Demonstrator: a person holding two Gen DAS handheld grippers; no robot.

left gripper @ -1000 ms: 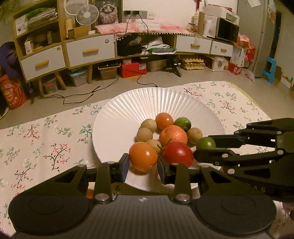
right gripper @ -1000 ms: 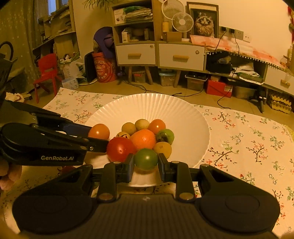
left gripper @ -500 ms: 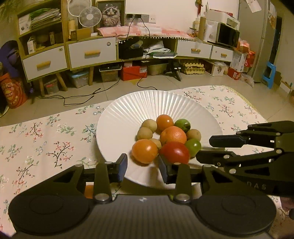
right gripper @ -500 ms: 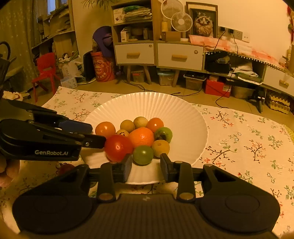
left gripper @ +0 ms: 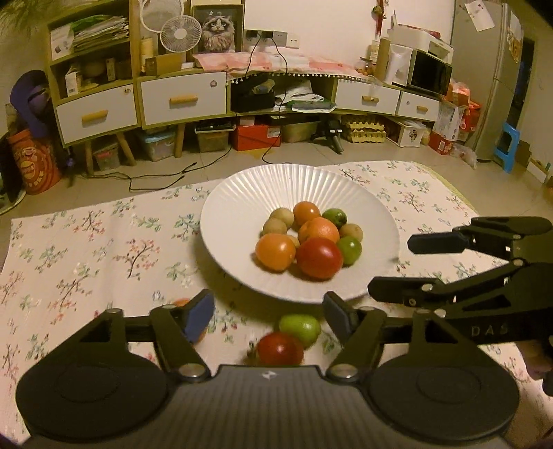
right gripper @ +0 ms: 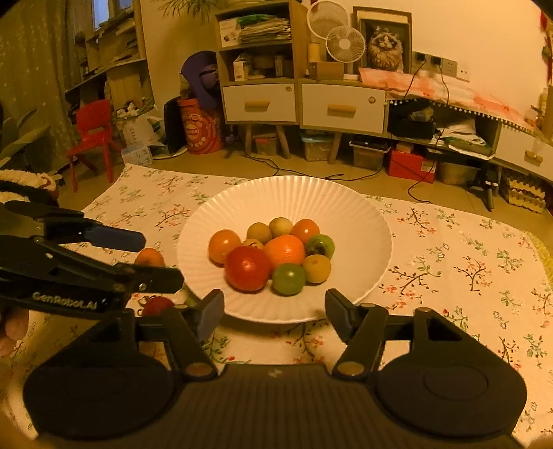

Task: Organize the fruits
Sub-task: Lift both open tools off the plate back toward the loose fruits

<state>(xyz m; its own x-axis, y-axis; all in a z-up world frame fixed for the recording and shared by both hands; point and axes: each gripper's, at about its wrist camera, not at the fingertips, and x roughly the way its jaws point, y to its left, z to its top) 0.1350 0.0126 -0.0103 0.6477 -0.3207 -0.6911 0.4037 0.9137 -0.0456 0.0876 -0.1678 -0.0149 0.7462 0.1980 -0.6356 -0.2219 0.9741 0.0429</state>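
Two tongs, both mine, both low at the near edge of the cloth. My left gripper (left gripper: 268, 316) has its jaws opening, nothing pinched; between and just beyond its blue pads the cloth holds a red fruit (left gripper: 280, 349) and a green fruit (left gripper: 300, 328), the two touching, and an orange one (left gripper: 183, 304) peeks out behind the left pad (mostly hidden). My right gripper (right gripper: 273, 312) is opening too, nothing between its pads, only the near rim of the white plate (right gripper: 242, 207) showing in the gap.

From the right camera I see my left tong coming in from the left side, its fingers apart, with a small orange fruit (right gripper: 149, 257) and a small red one (right gripper: 157, 305) on the cloth beside it, off the plate.

Next out, the ribbed white plate sits on the flowered tablecloth (left gripper: 86, 248). Its pile: big red fruit (left gripper: 319, 257) at the front, orange fruit (left gripper: 275, 251) to its left, green one (left gripper: 349, 249) to its right, a dimpled orange (left gripper: 318, 230) in the middle behind. Further back, brownish round ones (left gripper: 274, 227), a smaller orange-red fruit (left gripper: 306, 212), another green one (left gripper: 334, 217). All bunched, touching.

Beyond the cloth: bare floor with cables, then a low cabinet (left gripper: 183, 100) with white drawers, a small fan (left gripper: 181, 34), a cat picture (left gripper: 217, 27).
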